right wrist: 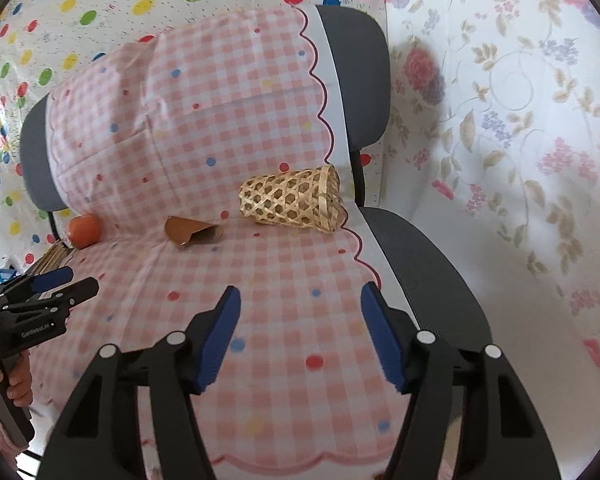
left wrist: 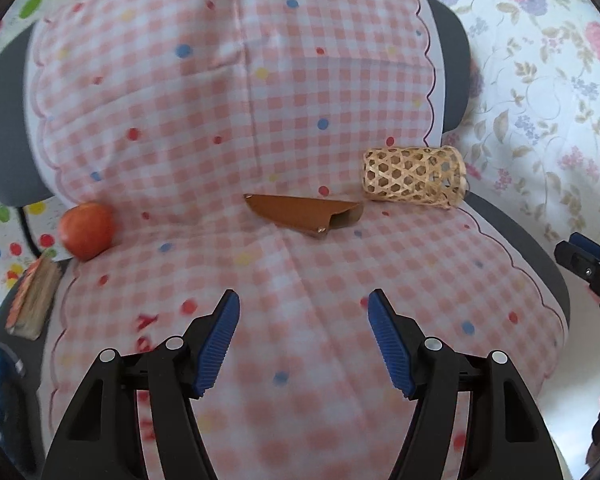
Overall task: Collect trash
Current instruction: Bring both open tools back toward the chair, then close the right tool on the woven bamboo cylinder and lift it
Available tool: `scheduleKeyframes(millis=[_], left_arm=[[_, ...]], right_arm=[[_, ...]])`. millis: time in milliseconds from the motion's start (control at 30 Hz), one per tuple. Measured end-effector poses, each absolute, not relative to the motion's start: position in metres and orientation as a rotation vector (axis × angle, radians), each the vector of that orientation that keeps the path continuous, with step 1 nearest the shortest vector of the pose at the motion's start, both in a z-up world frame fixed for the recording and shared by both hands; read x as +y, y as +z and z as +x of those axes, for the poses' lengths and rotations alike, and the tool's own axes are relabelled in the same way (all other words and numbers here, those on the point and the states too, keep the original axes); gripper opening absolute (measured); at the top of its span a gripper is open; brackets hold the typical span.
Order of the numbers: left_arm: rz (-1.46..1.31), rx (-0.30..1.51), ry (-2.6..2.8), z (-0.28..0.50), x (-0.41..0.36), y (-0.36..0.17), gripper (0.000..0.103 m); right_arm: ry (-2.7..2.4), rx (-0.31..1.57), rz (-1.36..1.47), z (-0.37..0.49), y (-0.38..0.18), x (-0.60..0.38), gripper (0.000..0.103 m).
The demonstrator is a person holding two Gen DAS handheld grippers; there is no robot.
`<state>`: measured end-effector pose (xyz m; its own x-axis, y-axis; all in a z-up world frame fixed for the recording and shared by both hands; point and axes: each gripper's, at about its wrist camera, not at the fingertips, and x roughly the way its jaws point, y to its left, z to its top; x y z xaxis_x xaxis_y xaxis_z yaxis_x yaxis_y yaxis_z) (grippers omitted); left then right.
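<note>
A brown folded piece of cardboard (left wrist: 304,212) (right wrist: 192,232) lies on the chair seat, which is draped in pink checked cloth (left wrist: 260,120) (right wrist: 220,140). To its right a small woven bamboo basket (left wrist: 414,174) (right wrist: 292,200) lies on its side. At the seat's left edge sits a red-orange round fruit (left wrist: 87,230) (right wrist: 85,230), with a small flat packet (left wrist: 32,300) in front of it. My left gripper (left wrist: 303,344) hovers open over the seat's front, short of the cardboard, nothing between its fingers. My right gripper (right wrist: 300,340) is open too, empty, nearer the basket side.
The grey office chair (right wrist: 360,80) stands against sheets with coloured dots (right wrist: 80,12) and flowers (right wrist: 520,120). The other hand-held gripper (right wrist: 40,300) shows at the left of the right wrist view, held by a hand (right wrist: 4,384); the right gripper's tip (left wrist: 588,272) shows at the right edge of the left wrist view.
</note>
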<state>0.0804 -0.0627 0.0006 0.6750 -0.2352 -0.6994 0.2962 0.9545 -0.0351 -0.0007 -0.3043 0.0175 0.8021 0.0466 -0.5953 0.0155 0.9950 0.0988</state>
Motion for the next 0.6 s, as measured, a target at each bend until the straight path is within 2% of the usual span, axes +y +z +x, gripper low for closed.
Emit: scheduleKeyframes(millis=[133, 367, 433, 500, 600], left_arm=[[0.106, 0.794, -0.281, 0.117, -0.089, -0.008, 0.080], [0.076, 0.825, -0.173, 0.177, -0.113, -0.017, 0.080], [0.069, 0.823, -0.157, 0.188, -0.117, -0.017, 0.081], [0.072, 0.820, -0.145, 0.199, -0.122, -0.018, 0.081], [0.087, 0.831, -0.135, 0.220, -0.131, -0.021, 0.081]], right_arm=[[0.019, 0.645, 0.101, 0.027, 0.011, -0.311, 0.049], [-0.038, 0.653, 0.055, 0.068, 0.001, -0.324, 0.049], [-0.047, 0.653, 0.049, 0.083, 0.000, -0.329, 0.050], [-0.017, 0.655, 0.071, 0.097, -0.002, -0.334, 0.060], [0.034, 0.657, 0.103, 0.121, -0.005, -0.340, 0.060]])
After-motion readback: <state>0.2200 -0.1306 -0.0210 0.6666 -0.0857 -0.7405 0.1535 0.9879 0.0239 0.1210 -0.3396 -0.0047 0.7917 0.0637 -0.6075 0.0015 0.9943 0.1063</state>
